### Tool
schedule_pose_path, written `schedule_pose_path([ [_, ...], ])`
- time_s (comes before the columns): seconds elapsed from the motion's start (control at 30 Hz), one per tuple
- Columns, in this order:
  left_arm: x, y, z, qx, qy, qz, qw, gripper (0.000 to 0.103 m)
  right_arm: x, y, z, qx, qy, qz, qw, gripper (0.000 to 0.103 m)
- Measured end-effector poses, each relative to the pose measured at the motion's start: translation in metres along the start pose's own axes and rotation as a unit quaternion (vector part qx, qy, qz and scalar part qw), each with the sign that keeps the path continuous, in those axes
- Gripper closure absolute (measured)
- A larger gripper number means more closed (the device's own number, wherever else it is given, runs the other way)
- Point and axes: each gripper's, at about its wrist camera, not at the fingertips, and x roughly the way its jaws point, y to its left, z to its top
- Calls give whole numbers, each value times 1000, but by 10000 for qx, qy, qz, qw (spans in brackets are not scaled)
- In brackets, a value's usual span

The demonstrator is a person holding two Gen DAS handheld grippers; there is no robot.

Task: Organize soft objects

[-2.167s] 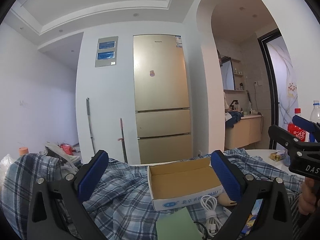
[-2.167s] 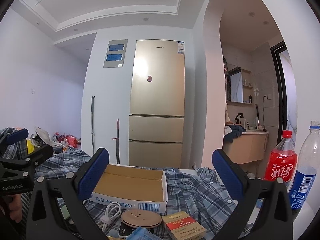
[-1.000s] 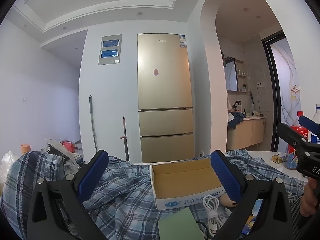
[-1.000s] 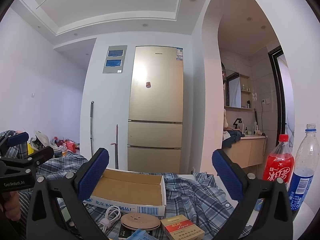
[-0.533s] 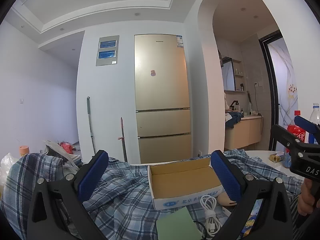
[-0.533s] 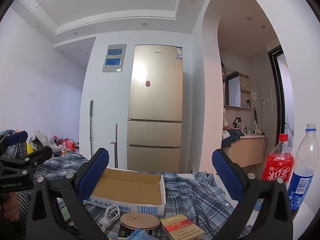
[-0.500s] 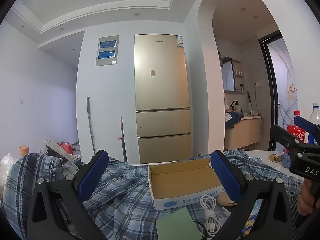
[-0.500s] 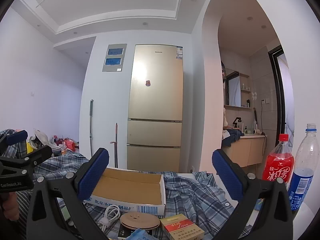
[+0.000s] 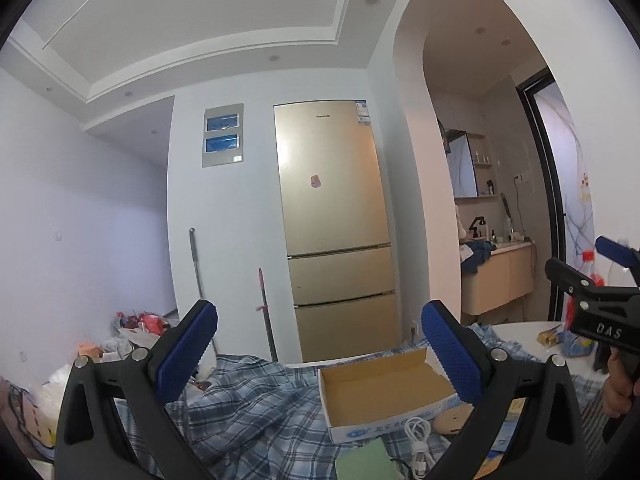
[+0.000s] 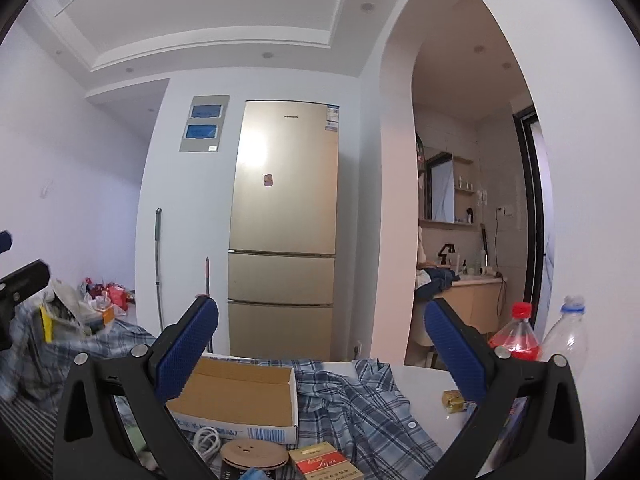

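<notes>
A blue plaid shirt (image 9: 256, 404) lies crumpled over the table; it also shows in the right wrist view (image 10: 360, 404). An open, empty cardboard box (image 9: 384, 392) rests on it, also in the right wrist view (image 10: 240, 400). My left gripper (image 9: 320, 356) is open and empty, held above the shirt and box. My right gripper (image 10: 322, 354) is open and empty, above the box and shirt. Each gripper shows at the edge of the other's view.
A white cable (image 9: 418, 436), a green pad (image 9: 362, 460), a tape roll (image 10: 254, 454) and a cigarette pack (image 10: 322, 464) lie near the box. A red soda bottle (image 10: 516, 336) and a clear bottle (image 10: 568, 332) stand at the right. A fridge (image 10: 284, 232) stands behind.
Both grippers have tilted upward and shifted a little, so more ceiling shows. Both jaws stay open and empty. Nothing on the table moved.
</notes>
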Motion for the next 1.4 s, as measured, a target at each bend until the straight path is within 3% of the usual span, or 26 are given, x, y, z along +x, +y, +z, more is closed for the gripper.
schedule_pose_path([
  [0.2, -12, 2, 7, -124, -46, 65, 9999, 0, -6, -3, 17, 277, 566, 330, 9975, 0],
  [0.37, -11, 1, -3, -216, 388, -59, 9990, 0, -11, -2, 7, 440, 869, 534, 9938, 0],
  [0.43, -10, -1, -9, -172, 810, -4, 9966, 0, -11, 1, -1, 420, 1061, 660, 9913, 0],
  [0.53, -9, 0, -22, -278, 1173, -216, 9925, 0, -9, 6, -14, 428, 1313, 808, 9871, 0],
  [0.83, 6, 10, -65, -344, 1826, -297, 9821, 0, 14, 28, -63, 241, 2254, 1063, 9681, 0],
  [1.0, 18, 8, -85, -316, 2025, -360, 9781, 0, 29, 37, -92, 220, 2893, 1251, 9488, 3],
  [1.13, 25, 11, -95, -470, 2210, -402, 9733, 0, 43, 44, -119, 460, 3692, 1548, 9152, 11],
  [1.4, 33, 9, -105, -446, 2403, -384, 9689, 0, 53, 50, -140, 419, 4209, 1716, 8897, 22],
])
